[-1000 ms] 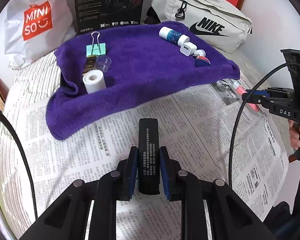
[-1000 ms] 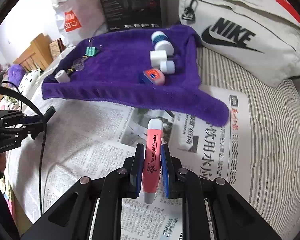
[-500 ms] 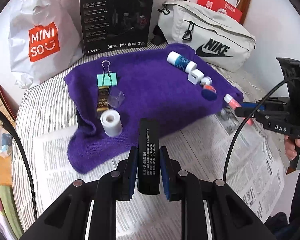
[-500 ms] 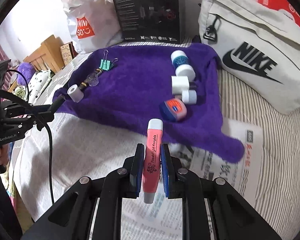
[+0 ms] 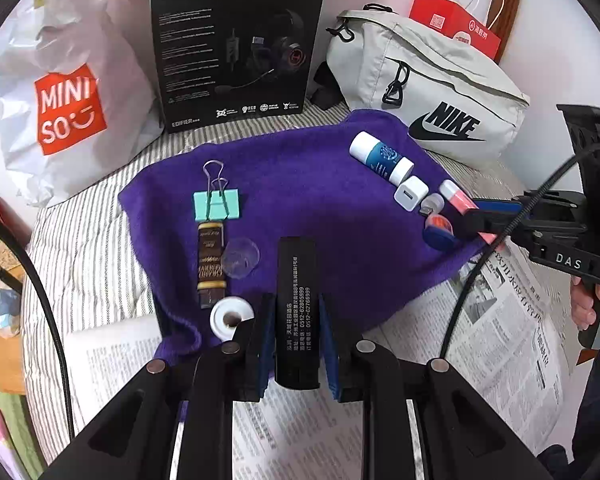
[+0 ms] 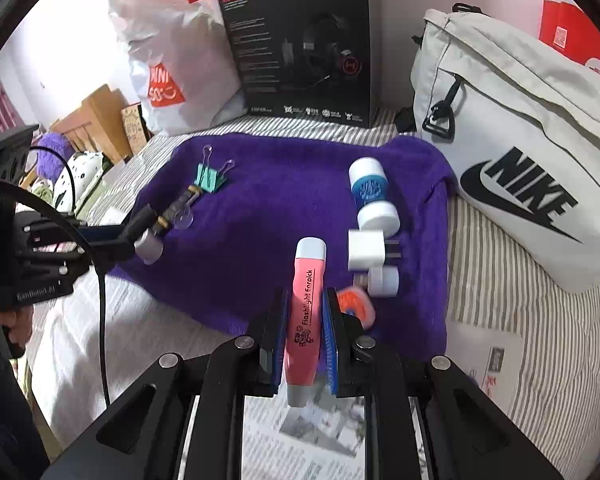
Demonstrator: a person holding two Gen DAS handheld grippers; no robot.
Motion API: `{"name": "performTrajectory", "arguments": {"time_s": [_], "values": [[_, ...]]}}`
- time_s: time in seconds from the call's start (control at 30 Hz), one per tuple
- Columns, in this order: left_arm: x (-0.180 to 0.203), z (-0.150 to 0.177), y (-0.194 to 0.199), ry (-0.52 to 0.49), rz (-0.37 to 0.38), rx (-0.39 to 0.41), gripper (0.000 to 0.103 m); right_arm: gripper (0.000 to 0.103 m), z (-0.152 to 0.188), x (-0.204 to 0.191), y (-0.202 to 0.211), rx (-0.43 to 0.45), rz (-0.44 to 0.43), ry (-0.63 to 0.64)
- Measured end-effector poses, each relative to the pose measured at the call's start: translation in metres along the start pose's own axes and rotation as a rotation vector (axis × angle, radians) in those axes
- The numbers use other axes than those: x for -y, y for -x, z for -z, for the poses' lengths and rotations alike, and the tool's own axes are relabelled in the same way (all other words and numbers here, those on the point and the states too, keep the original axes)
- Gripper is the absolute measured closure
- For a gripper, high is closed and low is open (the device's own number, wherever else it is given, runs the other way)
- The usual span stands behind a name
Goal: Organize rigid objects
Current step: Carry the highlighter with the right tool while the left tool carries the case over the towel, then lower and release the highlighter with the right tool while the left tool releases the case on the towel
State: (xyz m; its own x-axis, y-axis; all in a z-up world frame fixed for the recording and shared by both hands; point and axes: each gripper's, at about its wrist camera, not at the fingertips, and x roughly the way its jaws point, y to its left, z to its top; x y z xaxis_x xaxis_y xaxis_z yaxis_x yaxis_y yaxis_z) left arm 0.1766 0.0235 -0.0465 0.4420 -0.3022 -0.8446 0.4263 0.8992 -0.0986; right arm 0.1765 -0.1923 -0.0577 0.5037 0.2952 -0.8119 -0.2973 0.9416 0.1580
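both grippers have moved forward since half a second ago: the purple towel point(image 5: 320, 208) now fills more of each view, and the newspaper point(image 5: 500, 344) has slid toward the lower edge. the left gripper point(image 5: 296, 344) has come in over the towel's near edge, where before it hung over the newspaper short of the towel. the right gripper point(image 6: 306, 340) has come up to the towel's near right corner, beside the orange and blue piece point(image 6: 356, 304).

the left jaws are clamped on the black rectangular box point(image 5: 297, 304), narrowly apart with the blue pads pressed on its two long sides. the box's long axis runs straight ahead along the fingers, its far end pointing toward the middle of the towel, just right of the white tape roll point(image 5: 229, 318).

the right jaws are clamped on the pink highlighter point(image 6: 306, 316), pads on both flanks of its barrel. its long axis also runs along the fingers, tilted slightly right, with the white cap pointing toward the towel's far side and the grey end back over the newspaper. it sits over the towel, just left of the white charger plug point(image 6: 366, 250).
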Motion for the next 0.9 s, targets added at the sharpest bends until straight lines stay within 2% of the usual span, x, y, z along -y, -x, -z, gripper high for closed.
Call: {"name": "performTrajectory", "arguments": {"time_s": [0.3, 0.57, 0.9], "values": [[-0.001, -0.012, -0.026, 0.001, -0.002, -0.038, 0.082, 0.086, -0.025, 0.004, -0.034, -0.028, -0.013, 0.000], [-0.008, -0.016, -0.042, 0.009, 0.000, -0.063, 0.082, 0.086, -0.031, 0.009, -0.064, -0.066, -0.030, -0.011], [-0.010, -0.016, -0.056, 0.011, 0.002, -0.105, 0.082, 0.086, -0.031, 0.006, -0.085, -0.107, -0.011, 0.022]]}}
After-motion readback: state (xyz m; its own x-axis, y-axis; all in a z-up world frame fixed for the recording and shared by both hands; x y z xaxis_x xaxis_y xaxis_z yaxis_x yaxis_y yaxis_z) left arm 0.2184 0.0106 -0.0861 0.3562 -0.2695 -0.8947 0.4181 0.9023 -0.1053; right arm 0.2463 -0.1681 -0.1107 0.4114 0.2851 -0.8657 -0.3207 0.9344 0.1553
